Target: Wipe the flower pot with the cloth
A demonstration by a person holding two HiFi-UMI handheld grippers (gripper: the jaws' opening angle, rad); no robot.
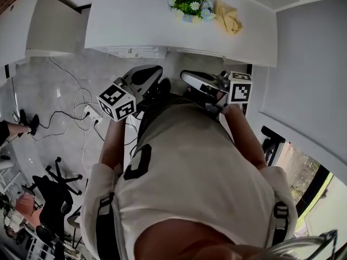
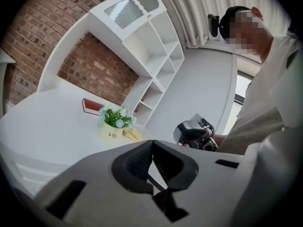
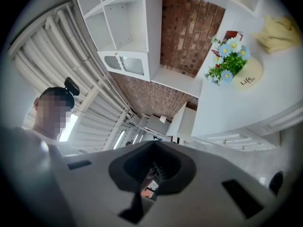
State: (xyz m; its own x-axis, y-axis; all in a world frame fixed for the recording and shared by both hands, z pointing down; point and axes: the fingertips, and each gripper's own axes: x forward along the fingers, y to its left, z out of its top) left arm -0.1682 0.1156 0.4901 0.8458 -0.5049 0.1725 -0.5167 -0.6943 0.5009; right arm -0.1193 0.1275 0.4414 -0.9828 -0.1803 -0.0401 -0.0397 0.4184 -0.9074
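Note:
A cream flower pot [image 1: 191, 7] with green leaves and small blue and white flowers stands on the white table [image 1: 135, 20], far from me. A crumpled yellow cloth [image 1: 227, 16] lies right beside it. Both grippers are held close to my body, short of the table's near edge. My left gripper [image 1: 152, 72] is shut with nothing in it; its view shows the pot [image 2: 112, 129] and the cloth [image 2: 133, 135] well ahead. My right gripper [image 1: 188, 77] is also shut and empty, rolled to one side; its view shows the pot [image 3: 244, 72] and the cloth [image 3: 279, 32] tilted.
A red book [image 2: 92, 106] lies on the table behind the pot. White shelving [image 2: 151, 46] stands against a brick wall at the table's far side. Cables and a power strip [image 1: 89, 112] lie on the floor at the left, with a black office chair [image 1: 57, 191].

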